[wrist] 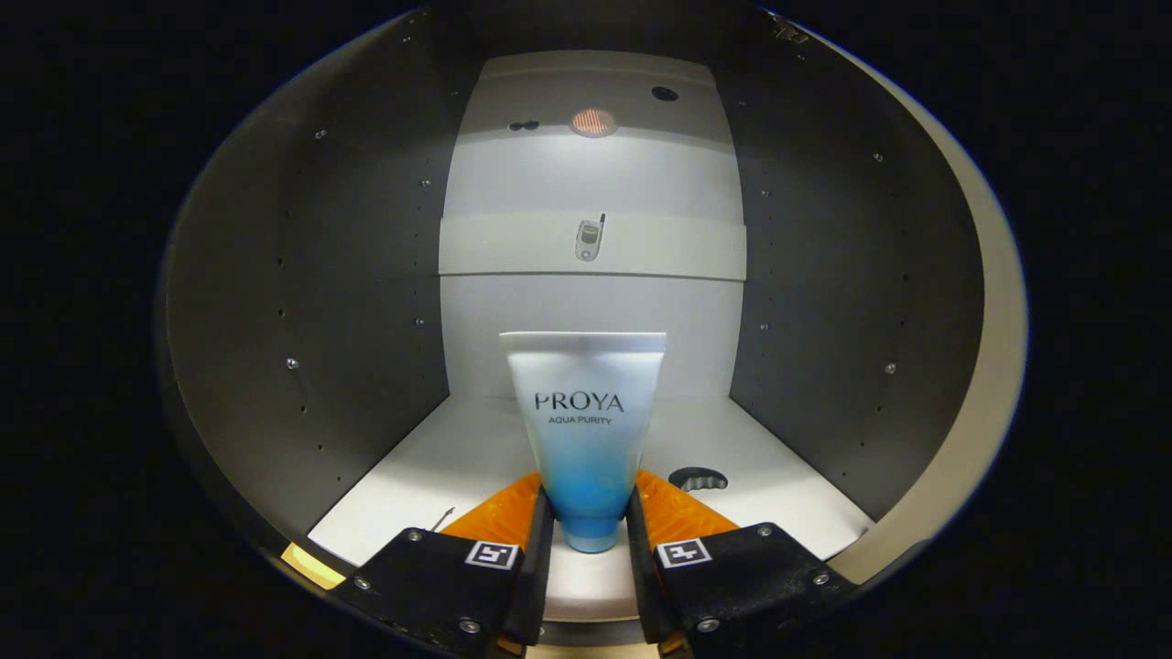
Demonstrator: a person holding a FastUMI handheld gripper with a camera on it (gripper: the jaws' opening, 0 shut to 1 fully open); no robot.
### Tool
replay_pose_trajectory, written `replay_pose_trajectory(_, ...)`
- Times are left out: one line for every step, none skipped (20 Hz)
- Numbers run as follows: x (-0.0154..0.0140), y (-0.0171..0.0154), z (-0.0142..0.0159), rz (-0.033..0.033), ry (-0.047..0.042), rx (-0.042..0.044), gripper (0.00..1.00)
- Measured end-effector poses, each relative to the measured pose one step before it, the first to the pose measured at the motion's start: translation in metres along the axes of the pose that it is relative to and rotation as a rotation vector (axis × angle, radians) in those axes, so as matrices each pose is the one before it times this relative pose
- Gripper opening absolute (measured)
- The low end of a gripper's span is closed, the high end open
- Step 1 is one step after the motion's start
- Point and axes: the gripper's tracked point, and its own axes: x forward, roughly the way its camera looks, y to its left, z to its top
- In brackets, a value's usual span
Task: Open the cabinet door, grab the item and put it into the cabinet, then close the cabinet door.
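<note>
Holding one white-to-blue plastic cosmetic tube [586, 430], the tool [587, 535] stands closed on it: both fingers [536, 549] press the tube's narrow blue lower end from either side. The tube stands upright, cap end down and flat crimped end up, its cap just above the white floor of the cabinet [430, 467]. Tool and tube sit at the front of the open cabinet's interior. Two grey side walls [348, 302], each dotted with rows of small peg holes, flank one pale back panel [591, 311]. One horizontal rail [513, 247] crosses the back panel, carrying one small metal fitting [589, 240]. One round glowing lamp [593, 122] sits in the ceiling. One dark oval cut-out [698, 479] lies in the floor, just beyond the right-hand finger.
</note>
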Motion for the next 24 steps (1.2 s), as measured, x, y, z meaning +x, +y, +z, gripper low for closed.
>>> replay_pose_trajectory(0.00006,0.00037,0.00599,0.00249,-0.02346,-0.00145,0.41)
replay_pose_trajectory(-0.00009,-0.00030,-0.00257,-0.00609,0.00227,-0.00563,0.42)
replay_pose_trajectory(-0.00054,0.00171,0.00075,0.00660,-0.00782,0.00338,0.42)
replay_pose_trajectory(0.00253,-0.00021,-0.00217,0.00020,0.00157,0.00332,0.43)
replay_pose_trajectory(-0.00071,0.00035,-0.00001,0.00220,-0.00145,0.00241,0.45)
replay_pose_trajectory(-0.00105,0.00387,0.00029,0.01433,-0.00106,0.01383,0.47)
replay_pose_trajectory(0.00009,0.00224,-0.00082,0.01430,-0.00221,0.01969,0.49)
replay_pose_trajectory(0.00074,0.00048,0.00036,-0.00102,-0.00193,0.01048,0.52)
replay_pose_trajectory(-0.00134,-0.00160,0.00183,-0.00556,-0.00524,0.00464,0.65)
replay_pose_trajectory(0.00015,-0.00095,0.00081,0.00019,-0.00023,0.00638,0.70)
replay_pose_trajectory(-0.00217,-0.00048,0.00026,-0.00315,0.00254,0.00504,0.76)
replay_pose_trajectory(-0.00108,-0.00181,0.00055,-0.00795,0.00195,-0.00140,0.79)
replay_pose_trajectory(-0.00308,-0.00214,0.00174,-0.00543,-0.00390,-0.00093,0.86)
replay_pose_trajectory(-0.00426,0.00060,0.00401,-0.00196,-0.01110,0.00259,0.88)
replay_pose_trajectory(-0.00588,0.00014,0.00364,0.00126,-0.01015,-0.00058,0.90)
replay_pose_trajectory(-0.00612,0.00167,0.00179,0.00939,-0.00585,-0.00658,0.91)
replay_pose_trajectory(-0.00799,0.00299,0.00006,0.01250,0.00458,-0.01043,0.92)
replay_pose_trajectory(-0.00868,0.00111,-0.00065,0.00823,0.00270,-0.01139,0.92)
replay_pose_trajectory(-0.01002,0.00126,0.00115,0.00499,-0.00478,-0.01033,0.92)
replay_pose_trajectory(-0.01010,-0.00085,0.00247,-0.00021,-0.00935,-0.00743,0.93)
replay_pose_trajectory(-0.01192,0.00027,0.00080,0.00158,-0.00165,-0.00772,0.93)
replay_pose_trajectory(-0.01299,-0.00006,0.00018,-0.00103,-0.00010,-0.00043,0.93)
replay_pose_trajectory(-0.01441,0.00097,0.00161,0.00034,-0.00289,0.00241,0.93)
replay_pose_trajectory(-0.01438,0.00007,0.00295,-0.00245,-0.00887,-0.00278,0.93)
